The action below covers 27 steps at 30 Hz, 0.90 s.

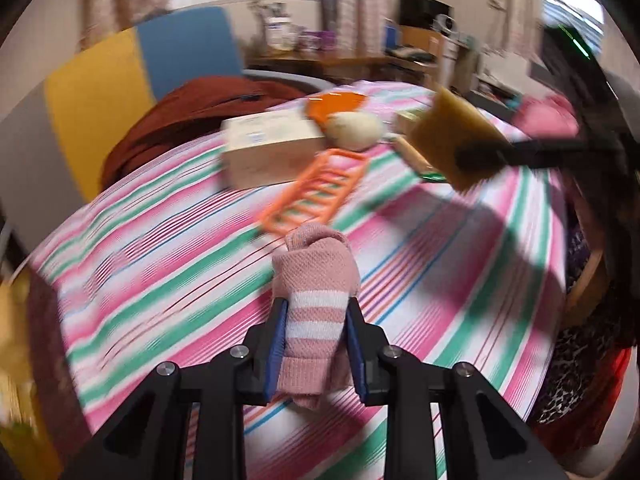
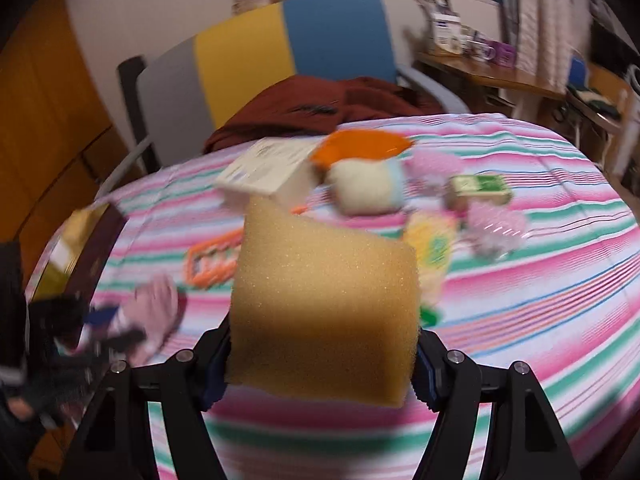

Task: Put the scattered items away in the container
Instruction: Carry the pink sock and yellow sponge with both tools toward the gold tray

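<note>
The pink sock with white stripes is folded into a thick roll and sits between the blue pads of the left tongs, which are clamped on it. Its long axis runs from 6 o'clock toward 12 in the left wrist view, the rounded folded end pointing away from the camera, lifted above the striped cloth that covers the surface. The yellow sponge is gripped by its lower end in the right tongs, which are closed on it at a moderate width; its long side rises toward 12 o'clock in the right wrist view and hides much of the cloth behind it.

Beyond the sock at 12 o'clock lies an orange plastic rack, flat on the cloth. Past it, toward 11 o'clock, stands a pale cardboard box, with a cream soft ball and an orange bowl just beside it. At 1 o'clock from the sponge lie a small green box and a blurred pink item. A dark red garment drapes over a chair at the far edge.
</note>
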Each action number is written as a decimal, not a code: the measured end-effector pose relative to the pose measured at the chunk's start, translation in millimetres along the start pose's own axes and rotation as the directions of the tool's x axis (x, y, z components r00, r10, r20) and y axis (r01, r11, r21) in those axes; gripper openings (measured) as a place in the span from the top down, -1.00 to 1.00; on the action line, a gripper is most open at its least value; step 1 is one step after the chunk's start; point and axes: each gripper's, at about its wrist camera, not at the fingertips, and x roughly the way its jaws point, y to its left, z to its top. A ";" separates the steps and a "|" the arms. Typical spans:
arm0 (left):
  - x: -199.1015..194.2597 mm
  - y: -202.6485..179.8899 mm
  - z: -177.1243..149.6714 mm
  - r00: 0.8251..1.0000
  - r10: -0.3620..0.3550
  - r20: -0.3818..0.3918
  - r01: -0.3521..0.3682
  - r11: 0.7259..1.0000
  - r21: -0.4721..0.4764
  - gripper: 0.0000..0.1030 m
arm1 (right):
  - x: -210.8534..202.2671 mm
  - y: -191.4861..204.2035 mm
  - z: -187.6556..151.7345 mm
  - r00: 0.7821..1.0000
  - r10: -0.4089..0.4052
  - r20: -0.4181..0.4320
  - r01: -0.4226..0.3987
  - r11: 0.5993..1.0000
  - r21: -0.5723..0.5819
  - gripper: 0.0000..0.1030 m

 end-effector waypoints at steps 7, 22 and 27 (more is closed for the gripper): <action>-11.4 38.7 -33.6 0.994 0.112 -0.001 -0.111 0.983 -0.146 0.46 | 7.3 64.6 -23.8 1.000 0.000 0.014 0.000 0.999 -0.050 -0.42; -4.8 40.7 -47.9 0.983 0.178 0.035 -0.166 0.961 -0.223 0.36 | 24.6 108.3 -40.5 0.997 -0.073 0.034 0.074 0.997 -0.031 -0.41; 1.2 38.6 -45.7 0.983 0.184 0.028 -0.173 0.960 -0.220 0.24 | 30.2 110.1 -44.4 0.996 -0.088 0.029 0.089 0.995 -0.041 -0.41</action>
